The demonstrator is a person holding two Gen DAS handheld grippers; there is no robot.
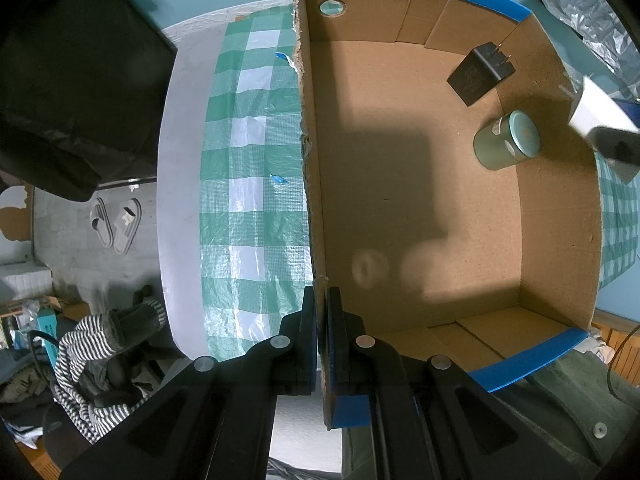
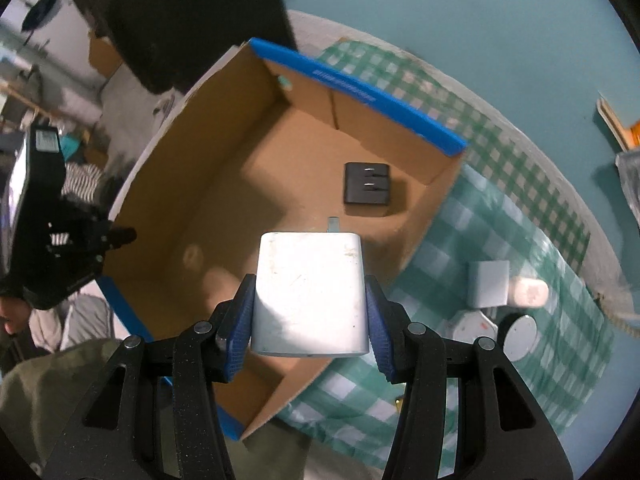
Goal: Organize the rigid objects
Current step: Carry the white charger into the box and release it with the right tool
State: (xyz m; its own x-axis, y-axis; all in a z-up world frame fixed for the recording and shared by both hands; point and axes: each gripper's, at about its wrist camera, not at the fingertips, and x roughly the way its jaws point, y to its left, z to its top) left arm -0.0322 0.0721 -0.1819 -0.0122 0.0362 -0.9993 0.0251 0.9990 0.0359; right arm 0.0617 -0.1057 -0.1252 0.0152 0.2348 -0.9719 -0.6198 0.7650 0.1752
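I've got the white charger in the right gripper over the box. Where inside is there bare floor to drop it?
Most of the cardboard box floor is bare: the whole stretch from the wall pinched by the left gripper across the middle. Only the far right corner is crowded, with the black adapter and the green tin. The white charger sits in the right gripper.

A teal wall point(image 2: 480, 20) backs the round table point(image 1: 180, 160) (green-checked cloth point(image 1: 256, 200)); sandals point(image 1: 116, 220) lie on the floor.

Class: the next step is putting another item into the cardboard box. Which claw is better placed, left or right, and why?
Right. The right claw grips the white charger above the cardboard box; the left claw is clamped on the box wall.
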